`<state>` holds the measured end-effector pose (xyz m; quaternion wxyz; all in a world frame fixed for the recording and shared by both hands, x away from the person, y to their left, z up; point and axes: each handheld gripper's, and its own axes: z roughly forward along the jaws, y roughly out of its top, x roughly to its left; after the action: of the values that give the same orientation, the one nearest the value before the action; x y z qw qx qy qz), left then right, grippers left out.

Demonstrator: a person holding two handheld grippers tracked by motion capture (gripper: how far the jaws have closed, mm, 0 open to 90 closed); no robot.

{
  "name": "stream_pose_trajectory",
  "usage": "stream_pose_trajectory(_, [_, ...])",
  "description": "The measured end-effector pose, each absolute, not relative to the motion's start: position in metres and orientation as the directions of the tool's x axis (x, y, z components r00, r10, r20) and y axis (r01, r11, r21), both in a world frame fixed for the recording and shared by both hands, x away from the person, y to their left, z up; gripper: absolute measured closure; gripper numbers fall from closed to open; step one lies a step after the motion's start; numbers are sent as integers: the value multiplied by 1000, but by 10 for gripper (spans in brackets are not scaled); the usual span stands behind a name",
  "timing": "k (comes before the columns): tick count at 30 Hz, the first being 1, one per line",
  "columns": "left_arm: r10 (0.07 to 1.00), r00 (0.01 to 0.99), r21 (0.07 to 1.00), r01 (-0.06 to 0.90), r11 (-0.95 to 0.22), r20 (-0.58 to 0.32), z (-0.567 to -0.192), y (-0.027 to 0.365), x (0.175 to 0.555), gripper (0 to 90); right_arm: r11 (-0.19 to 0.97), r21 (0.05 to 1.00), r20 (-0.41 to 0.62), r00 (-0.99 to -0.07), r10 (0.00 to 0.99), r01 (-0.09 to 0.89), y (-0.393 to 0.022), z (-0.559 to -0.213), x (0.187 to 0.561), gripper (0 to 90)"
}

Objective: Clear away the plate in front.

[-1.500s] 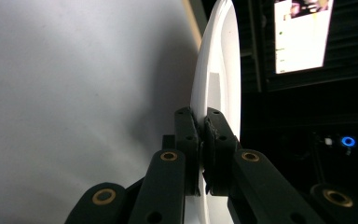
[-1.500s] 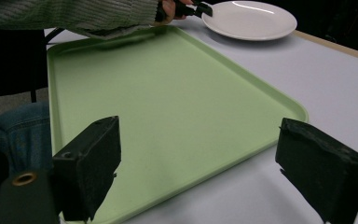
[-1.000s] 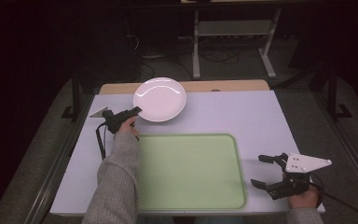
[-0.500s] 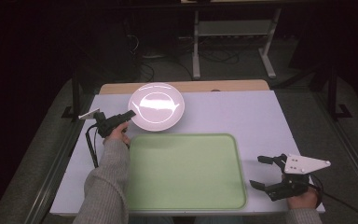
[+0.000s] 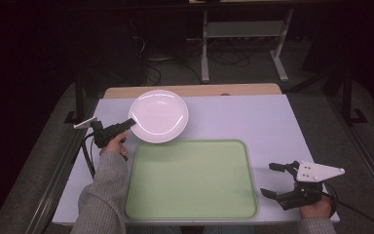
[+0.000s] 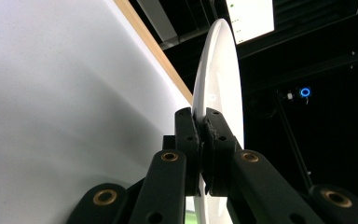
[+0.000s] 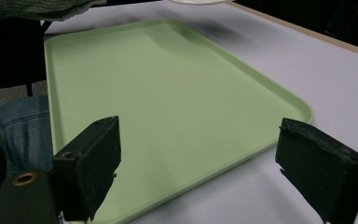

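High view: a white plate (image 5: 158,116) is gripped at its near-left rim by the left gripper (image 5: 129,123), whose jaws are closed on the rim. The plate is held toward the far-left part of the white table (image 5: 253,122), its near edge just reaching the far edge of the green tray (image 5: 192,183). The tray lies bare along the table's near edge, at the middle. Beside the tray's right edge, near the table's near-right corner, the right gripper (image 5: 272,180) is held by a hand with its jaws spread and nothing between them.

Left gripper view: the plate is seen edge-on, clamped between the two black pads (image 6: 186,135), which are pressed against both faces of the rim. The pale tabletop is seen to one side; dark room fittings lie beyond.

Right gripper view: the jaws are seen wide apart, with the tray stretched out beyond them — nothing is set on it. A sliver of the plate's rim (image 7: 198,2) can be made out at the top edge of the picture, past the tray's far edge, and a grey sleeve (image 7: 32,8) crosses the upper left corner.

The work is judged to be roughly at its midpoint — the plate has been grasped, but it has not yet been brought over the tray's middle and set down, and the grip has not yet been released.
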<state>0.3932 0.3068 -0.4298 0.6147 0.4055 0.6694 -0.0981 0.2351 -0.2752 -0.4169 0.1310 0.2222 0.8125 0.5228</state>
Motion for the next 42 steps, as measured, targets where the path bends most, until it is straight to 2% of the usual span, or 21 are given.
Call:
stream_pose_trajectory(15, [470, 189, 446, 722, 528, -862, -422, 284, 381, 862, 357, 906, 23, -869, 494, 228, -274, -417, 235, 132])
stream_pose_trajectory(23, [476, 191, 441, 750, 494, -858, -431, 273, 375, 862, 358, 906, 22, -870, 493, 226, -274, -417, 235, 132])
stream_pose_trajectory(42, [506, 279, 493, 793, 358, -816, -426, 249, 356, 862, 349, 909, 28, -867, 497, 230, -275, -417, 235, 132])
